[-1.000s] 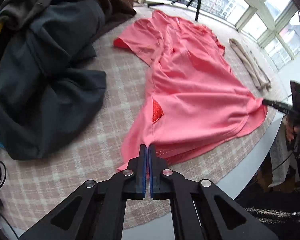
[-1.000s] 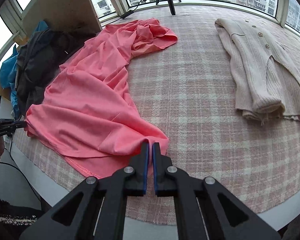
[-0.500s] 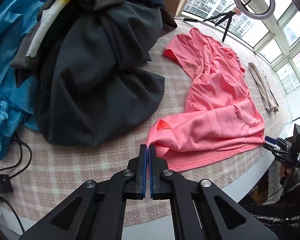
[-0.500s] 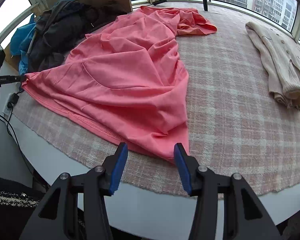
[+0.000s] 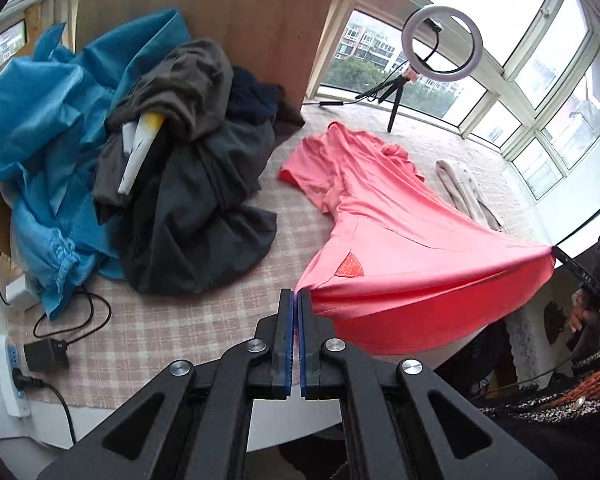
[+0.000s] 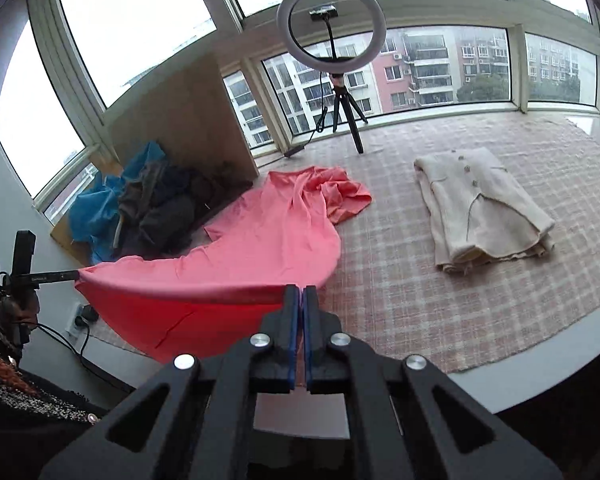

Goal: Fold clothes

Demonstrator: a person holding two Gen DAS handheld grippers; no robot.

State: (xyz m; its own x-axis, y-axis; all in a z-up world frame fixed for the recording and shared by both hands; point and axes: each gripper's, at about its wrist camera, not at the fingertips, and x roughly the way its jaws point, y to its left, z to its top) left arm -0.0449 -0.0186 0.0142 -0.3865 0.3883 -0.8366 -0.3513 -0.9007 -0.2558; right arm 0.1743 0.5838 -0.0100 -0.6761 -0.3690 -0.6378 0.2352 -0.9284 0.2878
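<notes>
A pink dress (image 5: pixel 396 236) lies on the checked tablecloth (image 5: pixel 148 320), its hem lifted and stretched taut between my two grippers. My left gripper (image 5: pixel 298 300) is shut on one hem corner. My right gripper (image 6: pixel 301 296) is shut on the other hem corner, and it also shows at the right edge of the left wrist view (image 5: pixel 560 254). In the right wrist view the dress (image 6: pixel 276 240) runs back to its crumpled top near the tripod, and the left gripper (image 6: pixel 74 275) holds the far corner at the left.
A folded cream cardigan (image 6: pixel 480 208) lies at the right. A pile of dark clothes (image 5: pixel 188 184) and blue fabric (image 5: pixel 40 140) sits at the left. A ring light on a tripod (image 6: pixel 336 64) stands at the back. A power strip and cables (image 5: pixel 16 364) lie near the front left edge.
My right gripper, open half a second ago, has shut on the hem. Both grippers have lifted and pulled back, raising the hem off the table and stretching it taut.
</notes>
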